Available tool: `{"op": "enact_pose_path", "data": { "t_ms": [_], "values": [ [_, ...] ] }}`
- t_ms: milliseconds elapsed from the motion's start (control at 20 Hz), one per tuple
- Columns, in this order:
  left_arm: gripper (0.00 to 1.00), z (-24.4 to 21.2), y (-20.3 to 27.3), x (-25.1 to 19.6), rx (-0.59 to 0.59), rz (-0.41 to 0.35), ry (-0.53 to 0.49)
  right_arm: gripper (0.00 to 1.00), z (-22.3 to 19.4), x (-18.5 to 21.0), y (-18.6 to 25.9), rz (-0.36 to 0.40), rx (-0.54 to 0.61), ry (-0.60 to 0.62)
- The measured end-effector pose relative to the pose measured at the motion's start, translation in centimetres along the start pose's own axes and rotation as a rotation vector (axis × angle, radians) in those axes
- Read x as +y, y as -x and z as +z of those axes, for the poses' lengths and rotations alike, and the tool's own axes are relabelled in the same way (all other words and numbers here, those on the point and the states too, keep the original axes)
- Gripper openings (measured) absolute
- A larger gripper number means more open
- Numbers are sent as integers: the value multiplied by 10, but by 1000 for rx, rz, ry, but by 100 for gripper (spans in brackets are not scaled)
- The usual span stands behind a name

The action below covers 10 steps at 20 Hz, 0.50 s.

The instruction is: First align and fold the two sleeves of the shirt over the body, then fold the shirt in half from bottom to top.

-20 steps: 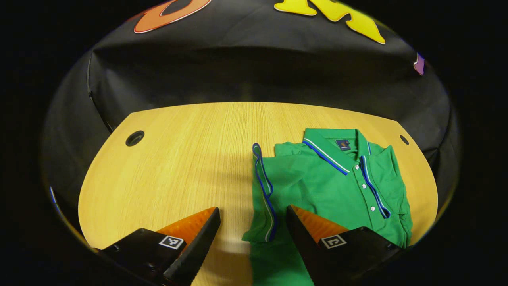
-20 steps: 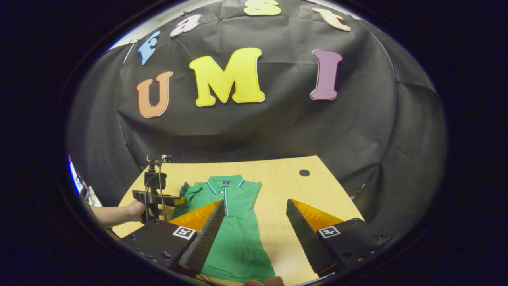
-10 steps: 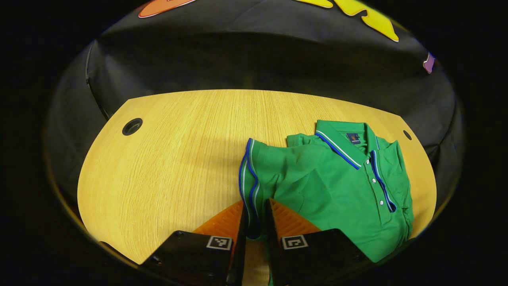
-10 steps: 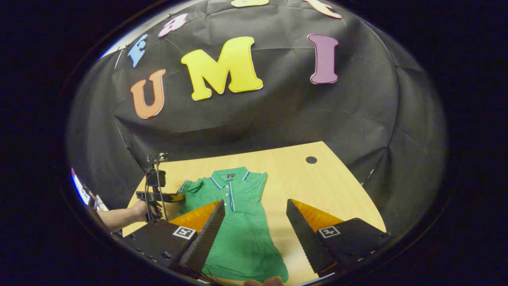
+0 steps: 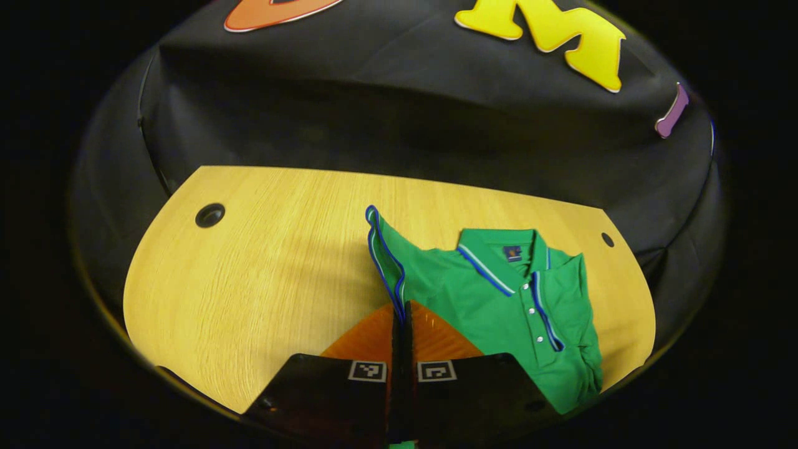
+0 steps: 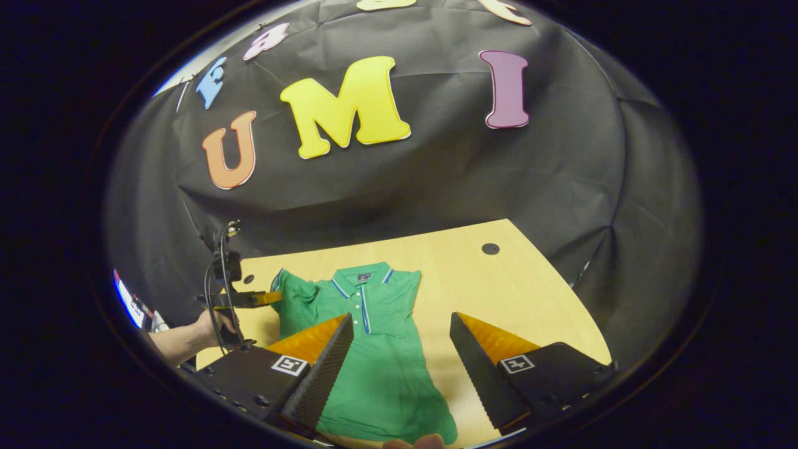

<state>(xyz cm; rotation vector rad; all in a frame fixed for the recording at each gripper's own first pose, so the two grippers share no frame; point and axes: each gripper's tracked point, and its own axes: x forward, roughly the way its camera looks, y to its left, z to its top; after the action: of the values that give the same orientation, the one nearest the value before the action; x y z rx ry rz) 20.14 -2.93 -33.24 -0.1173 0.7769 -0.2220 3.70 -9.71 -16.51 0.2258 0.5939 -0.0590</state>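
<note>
At the bottom middle of the left gripper view, the left tongs (image 5: 402, 312) pinch the green shirt's (image 5: 499, 305) sleeve (image 5: 383, 249); lay it flat across the body. The right tongs (image 6: 399, 349) hang apart.

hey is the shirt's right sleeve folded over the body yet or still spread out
Folded. In the right gripper view the shirt has a straight right edge with no sleeve spread onto the table; the left gripper is shut on the other sleeve.
</note>
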Motion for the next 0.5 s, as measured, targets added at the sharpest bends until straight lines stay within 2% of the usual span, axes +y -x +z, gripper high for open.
{"op": "enact_pose_path", "data": {
  "t_ms": [50, 100, 250, 350, 400, 450, 500],
  "values": [
    [5, 4, 4, -9, -1, 2, -14, 91, 1, 0, 1, 1, -4, -1],
    [5, 8, 5, -21, -4, 5, -17, 95, 1, 0, 4, 2, -10, -2],
    [6, 6, 4, -63, 24, 9, -14, 96, 0, -8, 10, -17, -18, 7],
    [6, 9, 4, -101, 28, -38, -13, 96, -1, -12, 13, -25, -17, -12],
    [7, 10, 8, -116, 28, -61, -12, 92, -1, -15, 15, -29, -21, -21],
    [9, 12, 14, -126, 25, -60, -21, 95, 1, -18, 17, -32, -27, -24],
    [18, 16, 20, -136, 11, -79, -33, 96, 2, -21, 19, -37, -38, -28]
  ]
}}
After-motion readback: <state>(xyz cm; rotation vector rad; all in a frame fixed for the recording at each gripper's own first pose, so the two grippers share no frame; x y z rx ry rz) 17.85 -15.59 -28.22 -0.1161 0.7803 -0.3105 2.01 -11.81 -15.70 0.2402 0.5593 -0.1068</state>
